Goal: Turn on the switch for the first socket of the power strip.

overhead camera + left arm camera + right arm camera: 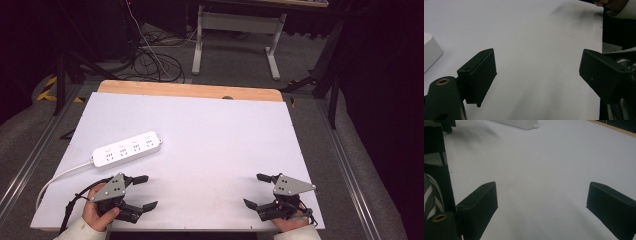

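While parked at the near edge of the white table top (pixel 210 135), both idle: left gripper (pixel 146 191) near the left corner, right gripper (pixel 254 190) near the right corner, each gripped in a hand (pixel 97 212) entering from below, each pointed inward across the bare middle. Jaws spread wide on both, nothing between them, plain white surface showing through the gap in either gripper view. White power strip (pixel 127 149) lying flat on the left half, angled, sockets up, just beyond the left gripper and apart from it; its corner seen at the edge of the left gripper view (pixel 430 53). White cord (pixel 60 175) trailing off the left edge. Probably a ready stance: opened ahead of a reach, left side closest to the strip, right held back as support
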